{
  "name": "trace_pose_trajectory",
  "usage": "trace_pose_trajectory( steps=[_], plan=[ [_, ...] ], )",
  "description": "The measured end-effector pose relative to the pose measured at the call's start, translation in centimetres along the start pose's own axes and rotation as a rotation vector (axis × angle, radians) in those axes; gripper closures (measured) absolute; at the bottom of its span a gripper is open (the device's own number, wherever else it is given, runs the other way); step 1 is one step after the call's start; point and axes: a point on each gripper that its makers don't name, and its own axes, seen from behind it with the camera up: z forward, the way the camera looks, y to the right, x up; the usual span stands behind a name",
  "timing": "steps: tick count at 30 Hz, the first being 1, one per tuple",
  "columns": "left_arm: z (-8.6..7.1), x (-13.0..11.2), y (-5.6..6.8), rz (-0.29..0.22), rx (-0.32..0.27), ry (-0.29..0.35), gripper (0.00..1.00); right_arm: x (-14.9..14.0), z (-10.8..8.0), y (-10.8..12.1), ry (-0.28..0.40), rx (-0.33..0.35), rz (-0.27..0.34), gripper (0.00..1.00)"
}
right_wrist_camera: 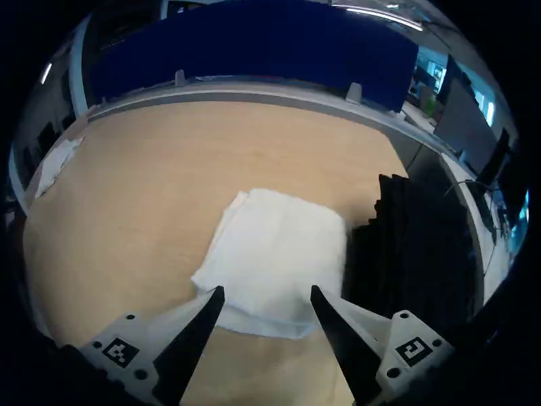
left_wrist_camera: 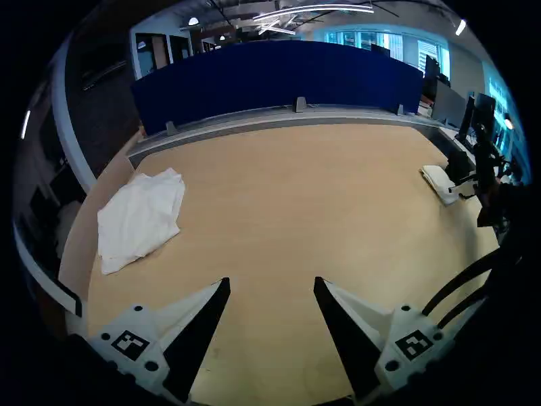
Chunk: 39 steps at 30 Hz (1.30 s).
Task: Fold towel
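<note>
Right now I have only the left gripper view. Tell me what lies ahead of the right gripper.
Observer: A folded towel, a flat white rectangle, lies on the table just ahead of the right gripper.
Operator: Report that gripper's state.
Observer: Open. The towel's near edge shows in the gap, and nothing is gripped.
Operator: Name whatever sits beside the towel.
Observer: A dark ribbed stack lies close along the towel's right edge, as the right gripper view shows it.
</note>
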Motion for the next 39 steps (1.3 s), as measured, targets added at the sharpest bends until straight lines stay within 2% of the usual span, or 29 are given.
trace_pose_trajectory(
  steps=[5,8,14,20,32,35,39],
  plan=[
    [0.0,-0.1,-0.1,0.005,0.003,-0.005,0.08,-2.0,0.9,0.1,-0.025,-0.007,0.002,0.01],
    [0.1,-0.1,-0.2,0.009,0.004,-0.007,0.08,-2.6,1.5,0.0,-0.017,-0.006,0.012,0.01],
    [0.3,0.2,-0.2,0.017,0.004,-0.005,0.08,-1.9,1.3,0.2,0.008,-0.006,0.041,0.01],
    [0.4,0.6,-0.5,0.016,0.004,0.004,0.08,0.5,-0.3,-0.2,0.076,-0.012,0.043,0.01],
    [0.3,0.9,-1.1,-0.002,0.000,0.028,0.08,2.9,-1.8,-1.0,0.125,-0.023,0.033,0.01],
    [0.3,1.0,-1.4,-0.009,0.000,0.035,0.08,4.4,-2.9,-1.8,0.175,-0.016,0.046,0.01],
    [0.3,1.3,-1.8,-0.023,-0.004,0.051,0.08,7.7,-5.4,-3.5,0.293,-0.004,0.073,0.01]
  ],
)
